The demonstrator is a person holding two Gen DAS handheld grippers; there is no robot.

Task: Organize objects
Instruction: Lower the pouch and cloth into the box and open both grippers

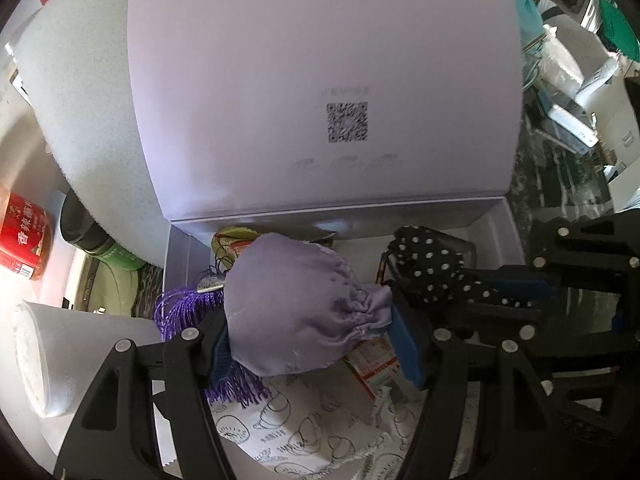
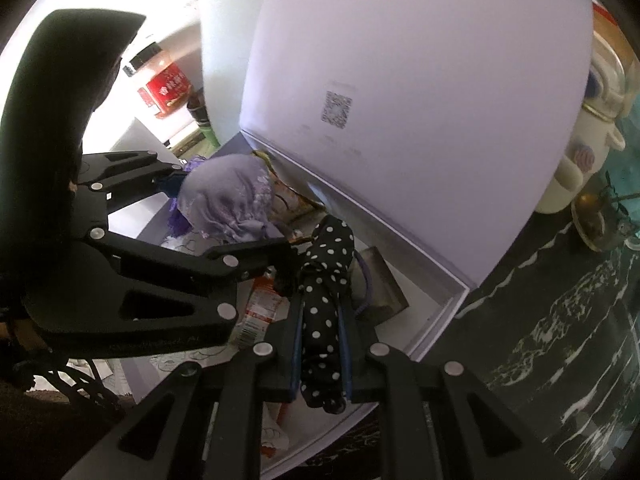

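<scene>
Fingers of the left gripper (image 1: 316, 344) stand about half open, their blue pads pressed on either side of a lilac drawstring pouch (image 1: 300, 304), which hangs just above the floor of the white box (image 1: 508, 232). Fingers of the right gripper (image 2: 322, 354) are pinched nearly shut on a black cloth with white polka dots (image 2: 326, 280), held over the same box beside the pouch. Below the pouch, inside the box, lie purple tassel threads (image 1: 180, 312), a red-and-white printed packet (image 1: 376, 364) and a white paper with line drawings (image 1: 304, 432). The box lid (image 1: 320, 92) stands raised behind everything and carries a QR code (image 1: 347, 122); the text around it is too blurred to read. The left wrist view alone shows a white tub (image 1: 36, 352) on its side, left of the box, and a dark green-labelled bottle (image 1: 104, 248) behind that. The right wrist view alone shows a grey metal tin (image 2: 380, 284) in the box under the dotted cloth, a cream lidded pot (image 2: 588, 148) right of the box, and the dark marbled counter (image 2: 560, 320). A red-labelled jar (image 2: 162, 84) with Chinese writing stands left of the box.
</scene>
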